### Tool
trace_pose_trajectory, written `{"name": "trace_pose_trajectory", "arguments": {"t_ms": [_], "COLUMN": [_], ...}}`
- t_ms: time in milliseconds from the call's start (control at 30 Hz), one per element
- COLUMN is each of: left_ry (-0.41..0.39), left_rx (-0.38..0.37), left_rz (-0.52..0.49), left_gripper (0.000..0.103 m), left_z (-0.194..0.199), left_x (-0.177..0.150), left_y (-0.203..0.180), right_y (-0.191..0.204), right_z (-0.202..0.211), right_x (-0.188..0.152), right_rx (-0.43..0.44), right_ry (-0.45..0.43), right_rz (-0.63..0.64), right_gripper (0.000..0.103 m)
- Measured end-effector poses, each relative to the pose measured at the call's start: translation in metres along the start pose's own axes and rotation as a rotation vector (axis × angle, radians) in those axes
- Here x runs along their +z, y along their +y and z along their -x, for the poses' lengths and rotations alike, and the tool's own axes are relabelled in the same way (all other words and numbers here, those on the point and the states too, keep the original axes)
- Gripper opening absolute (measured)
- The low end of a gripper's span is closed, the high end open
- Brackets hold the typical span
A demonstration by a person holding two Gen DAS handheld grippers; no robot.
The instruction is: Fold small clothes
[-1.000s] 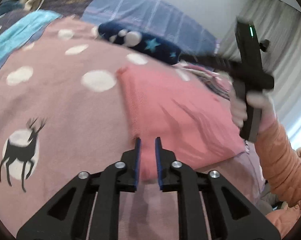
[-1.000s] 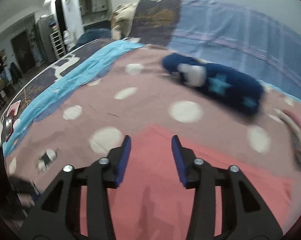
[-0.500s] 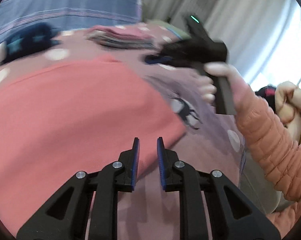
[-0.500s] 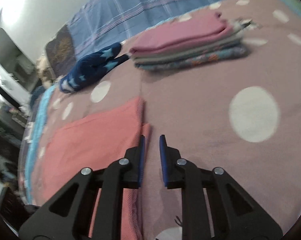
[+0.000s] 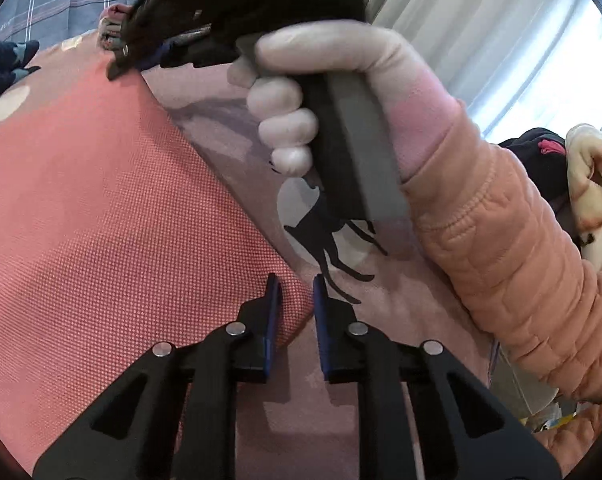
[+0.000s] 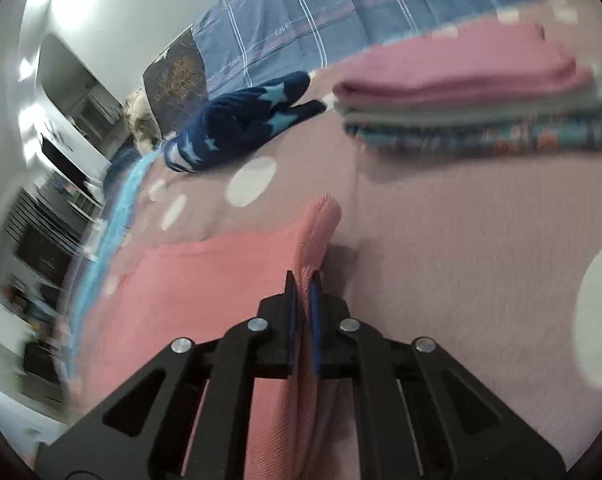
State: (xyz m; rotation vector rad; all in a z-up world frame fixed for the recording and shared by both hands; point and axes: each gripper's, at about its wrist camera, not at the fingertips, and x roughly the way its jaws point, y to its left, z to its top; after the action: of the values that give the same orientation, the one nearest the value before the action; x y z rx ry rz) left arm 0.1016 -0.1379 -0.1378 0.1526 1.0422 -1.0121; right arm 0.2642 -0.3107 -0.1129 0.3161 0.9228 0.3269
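A salmon-pink cloth (image 5: 101,220) lies spread on the mauve spotted bedspread (image 5: 301,412). My left gripper (image 5: 295,300) hovers over the cloth's near right corner; its jaws are closing, and the corner lies between them with a gap still showing at the right pad. In the right wrist view my right gripper (image 6: 303,284) is shut on the cloth's (image 6: 221,280) far right edge, which stands up in a ridge between the pads. In the left wrist view, a gloved hand (image 5: 333,92) in an orange sleeve holds that right gripper (image 5: 119,65) at the cloth's far corner.
A stack of folded clothes (image 6: 473,100), pink on top, sits beyond the cloth to the right. A navy star-patterned garment (image 6: 241,124) lies bunched at the back. A blue checked cover (image 6: 341,20) is behind. Curtains (image 5: 481,20) hang at the right.
Both grippers swung to the cloth's right side. The right jaws went from wide apart to shut on the cloth's edge. The left gripper moved from mid-cloth to its near corner.
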Motion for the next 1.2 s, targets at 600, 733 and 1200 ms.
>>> {"name": "trace_pose_trajectory", "arguments": {"t_ms": [600, 733, 1200], "left_ry": [-0.056, -0.096, -0.338], "left_rx": [0.072, 0.086, 0.393], "left_rz": [-0.092, -0.084, 0.212], "left_gripper": [0.04, 0.041, 0.056], "left_z": [0.034, 0.053, 0.188], "left_x": [-0.018, -0.026, -0.089], "left_y": [-0.019, -0.015, 0.125], "right_y": [0.031, 0.049, 0.207], "right_z": [0.086, 0.09, 0.085], "right_x": [-0.092, -0.108, -0.134], "right_rx": [-0.094, -0.117, -0.231], "right_ry": [-0.081, -0.084, -0.178], "right_rz": [0.089, 0.097, 0.512], "right_gripper": [0.032, 0.039, 0.063]}}
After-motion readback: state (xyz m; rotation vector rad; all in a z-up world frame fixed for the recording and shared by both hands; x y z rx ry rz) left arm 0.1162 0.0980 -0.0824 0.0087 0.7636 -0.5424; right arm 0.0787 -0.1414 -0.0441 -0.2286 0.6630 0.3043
